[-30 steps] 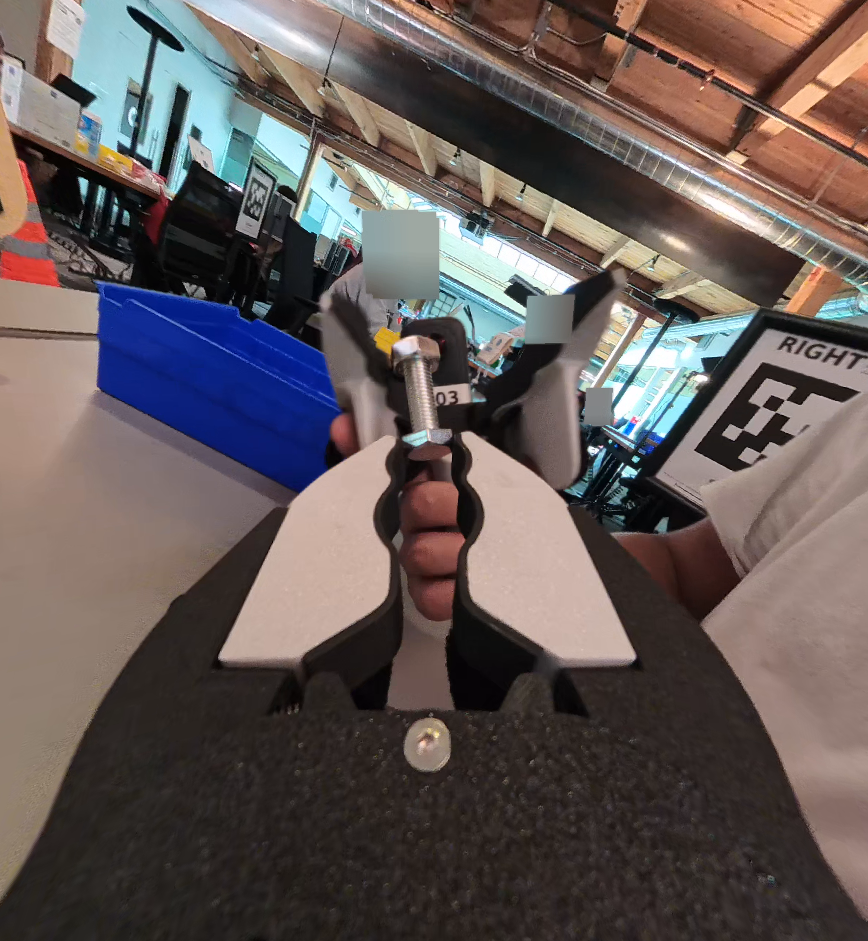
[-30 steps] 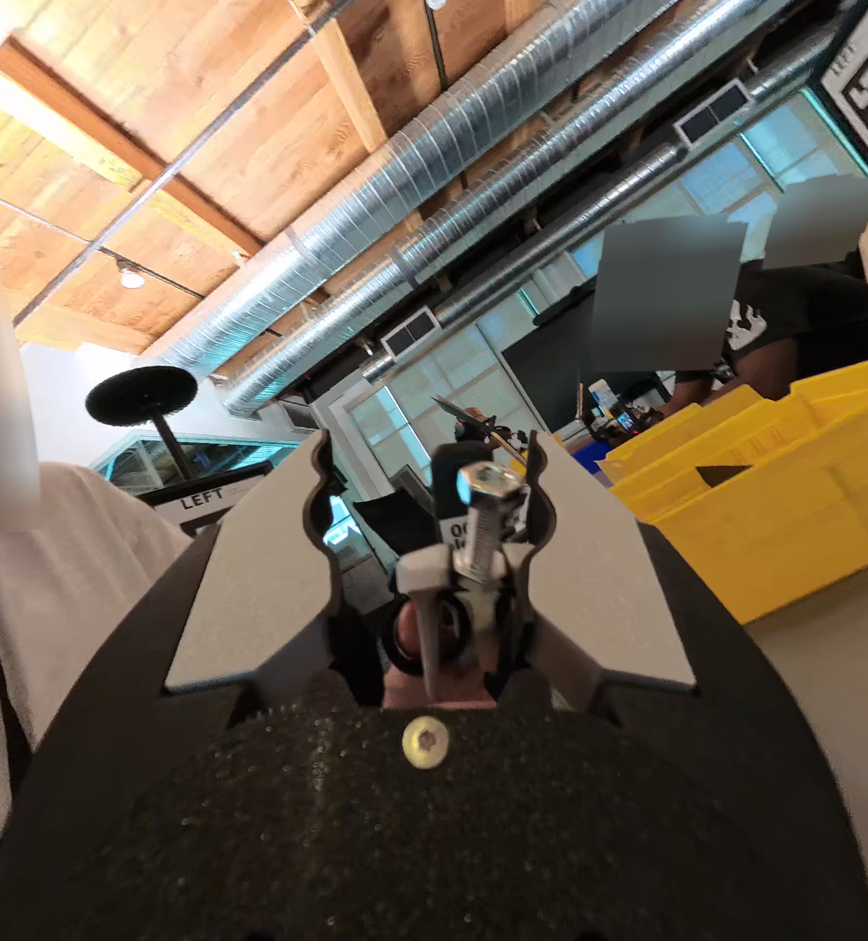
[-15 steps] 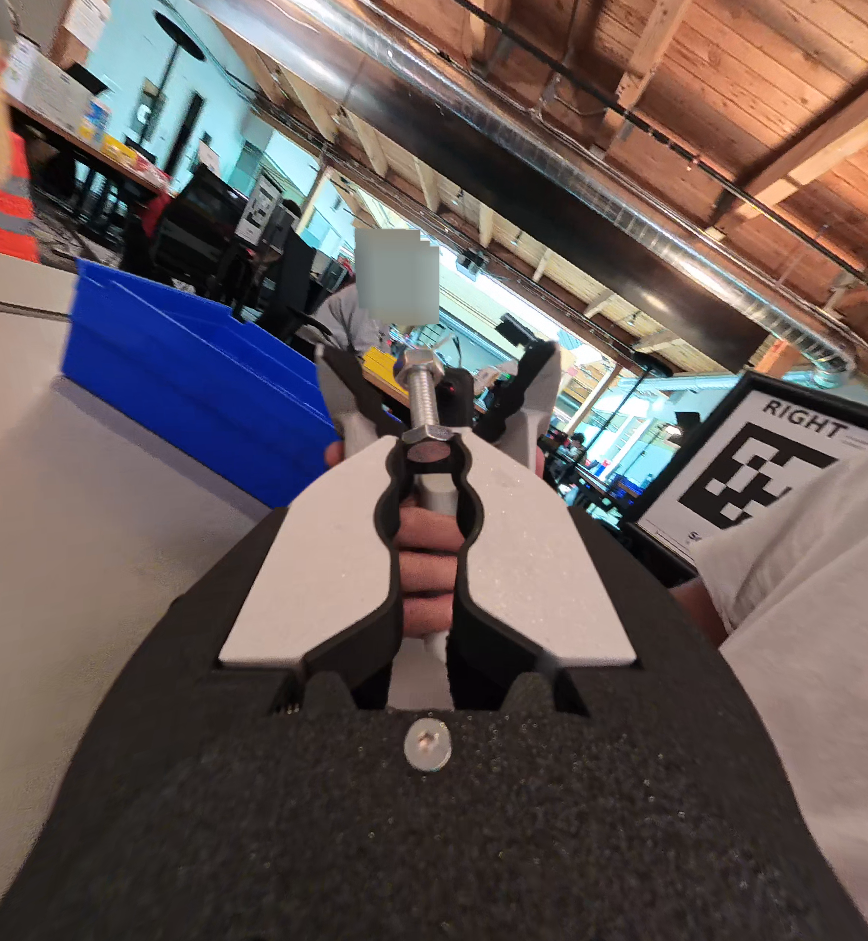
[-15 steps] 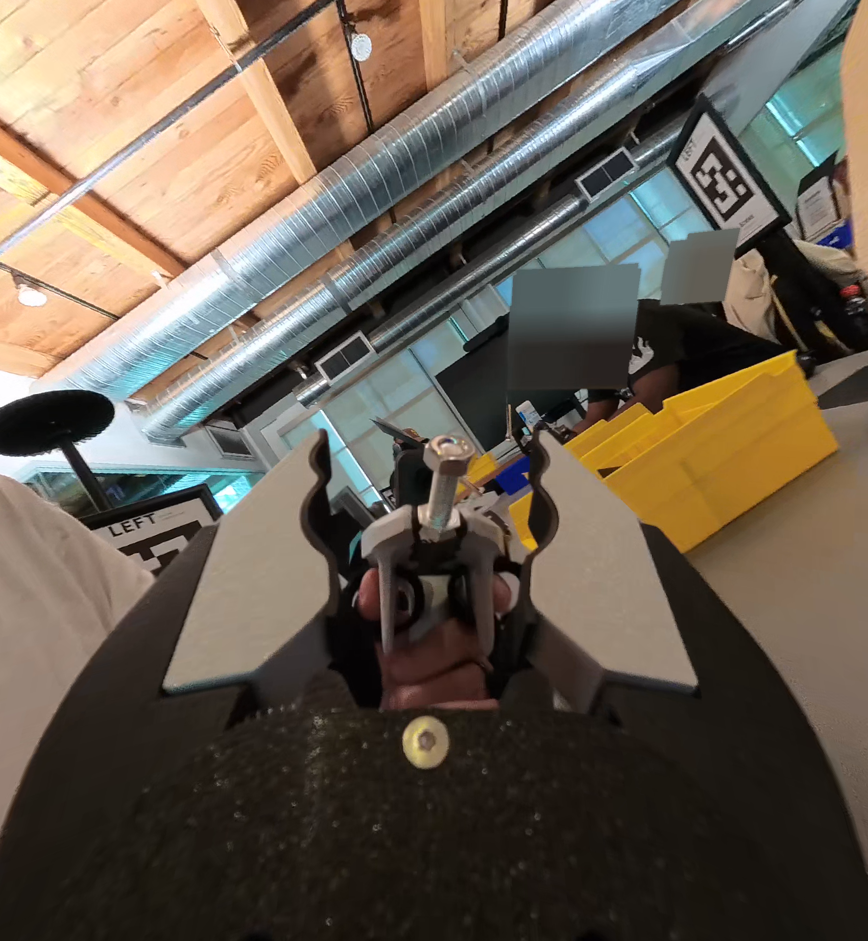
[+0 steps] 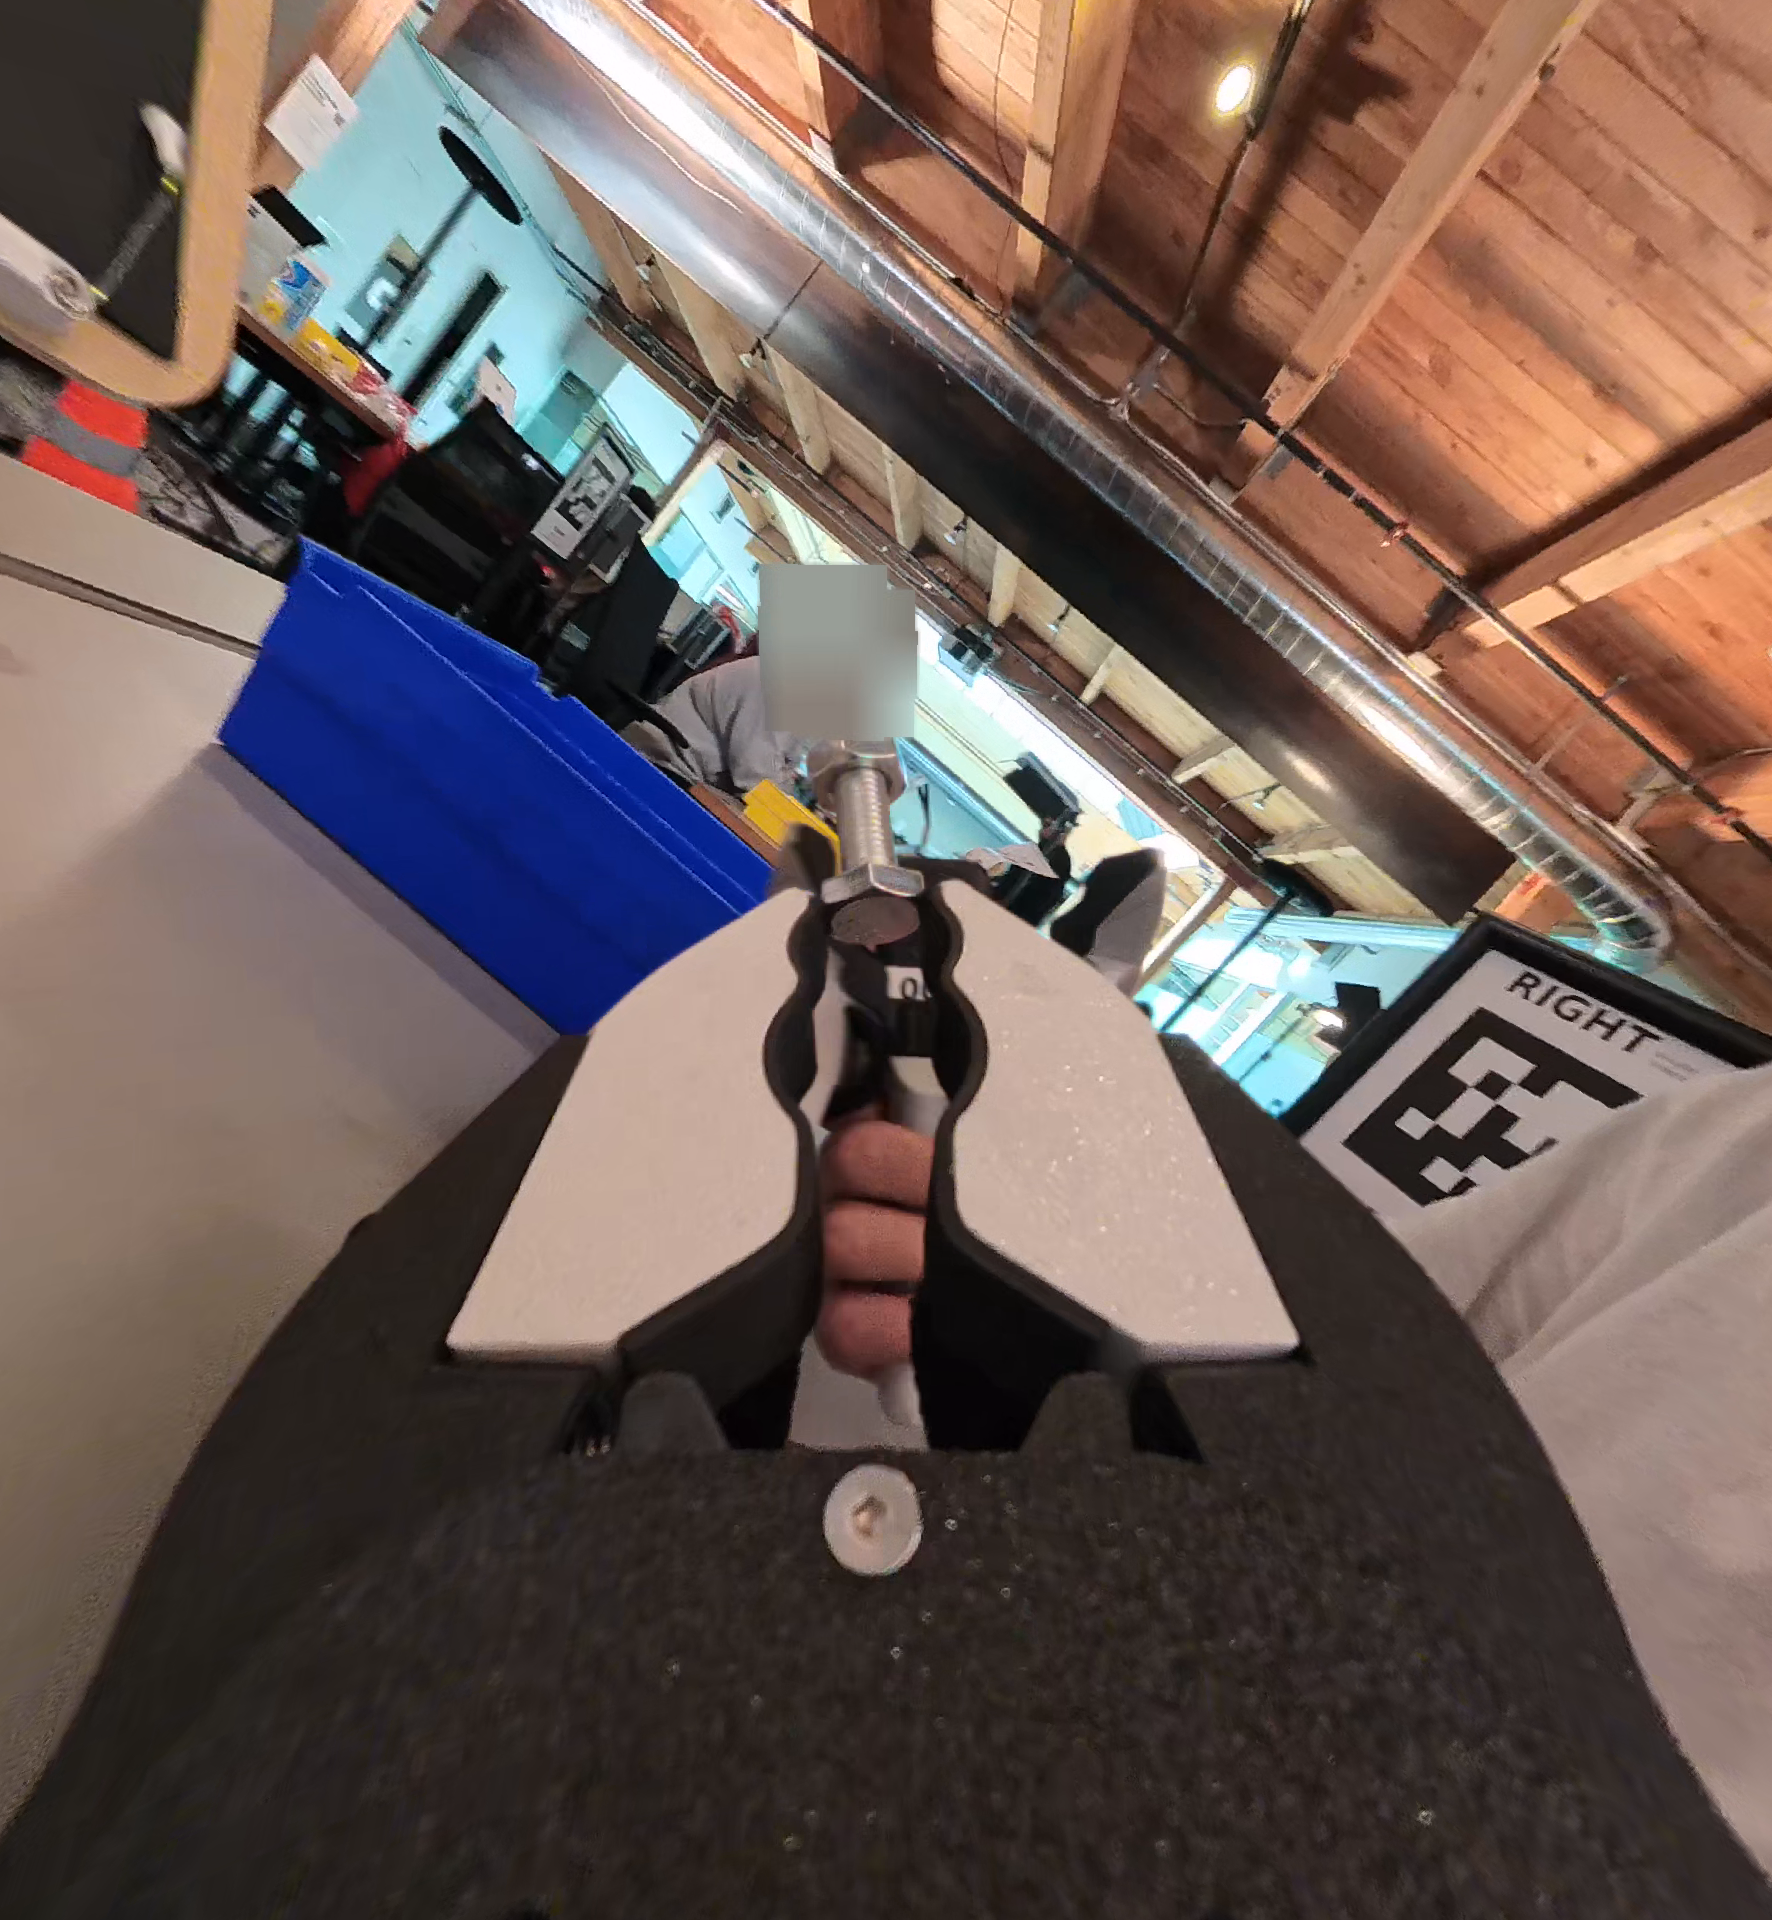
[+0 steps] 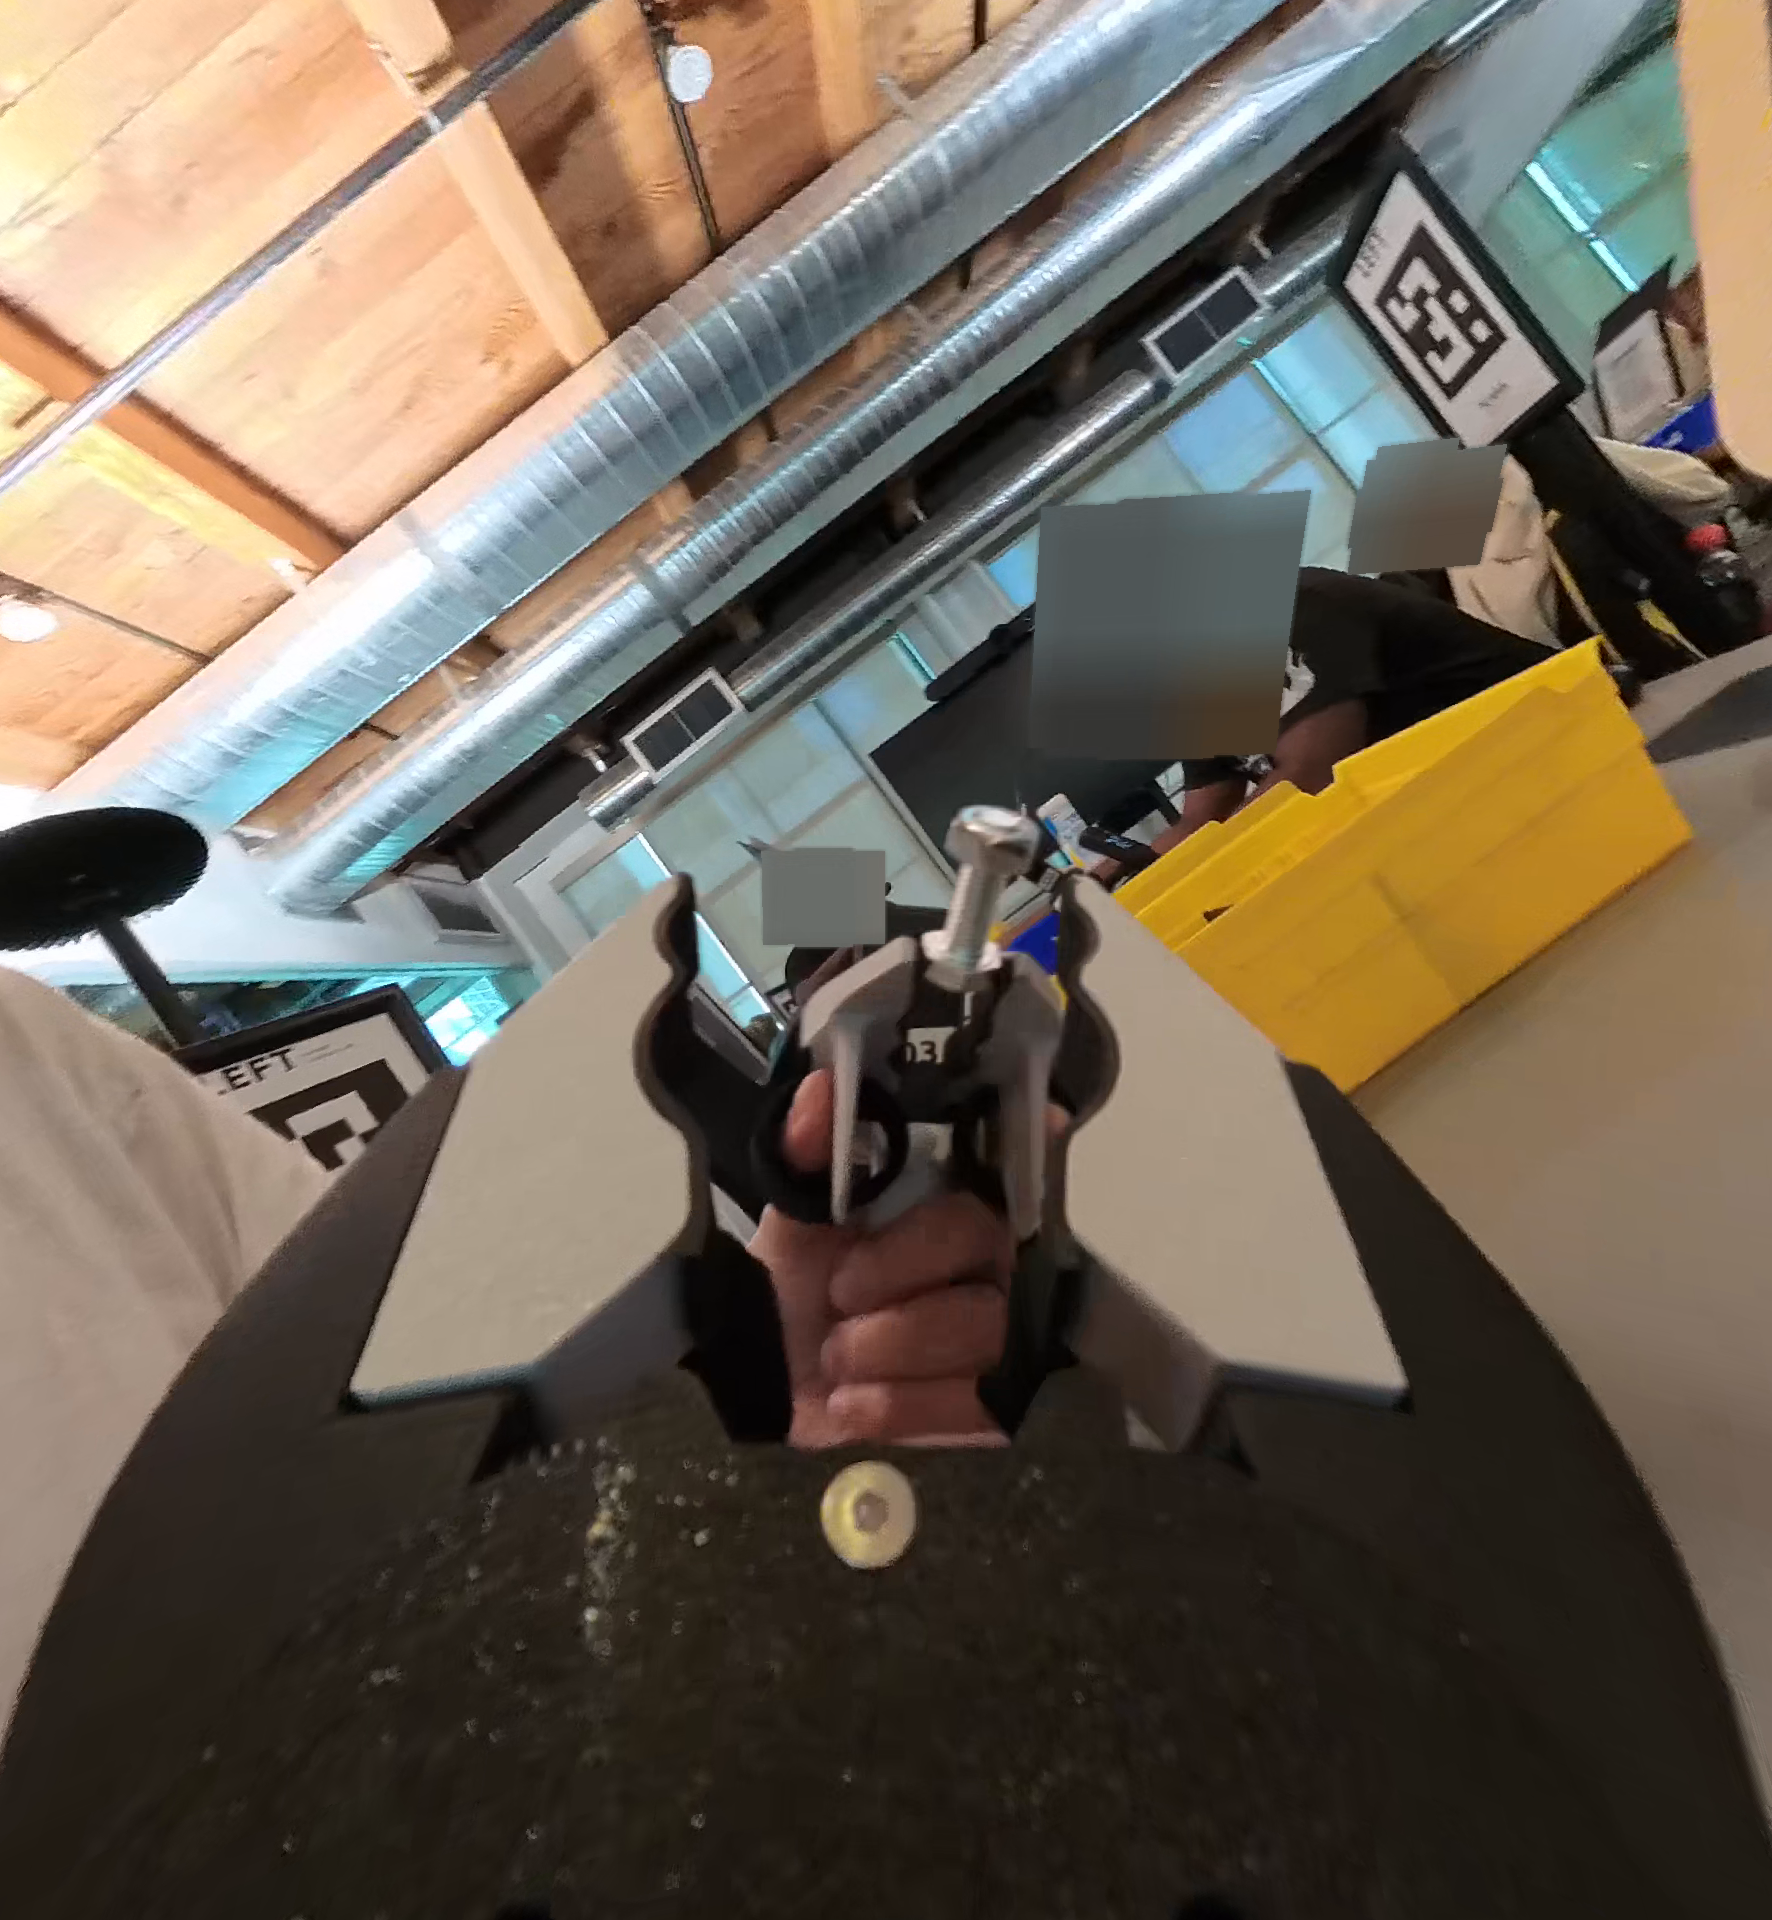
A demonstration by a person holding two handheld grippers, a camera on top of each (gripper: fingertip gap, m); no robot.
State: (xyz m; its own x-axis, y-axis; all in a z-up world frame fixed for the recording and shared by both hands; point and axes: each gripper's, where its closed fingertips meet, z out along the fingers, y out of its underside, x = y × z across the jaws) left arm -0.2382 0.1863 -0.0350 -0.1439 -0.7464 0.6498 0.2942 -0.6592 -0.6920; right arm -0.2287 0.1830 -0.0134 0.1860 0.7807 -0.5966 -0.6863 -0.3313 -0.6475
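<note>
Right now my left gripper [image 5: 869, 914] has its fingers clamped on the head of a silver bolt [image 5: 861, 821], which stands upright with a nut [image 5: 854, 761] at its top end. My right gripper [image 6: 877, 935] stands with fingers wide apart around that bolt, pads not pressing it. Beyond sit a blue bin [image 5: 466, 779] and a yellow bin [image 6: 1433, 883] on the grey table [image 5: 82, 987].

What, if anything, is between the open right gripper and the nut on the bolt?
Nothing visible. The left gripper holds the bolt by its head, and the nut on its far end sits bare near the tips of the open right gripper.
</note>
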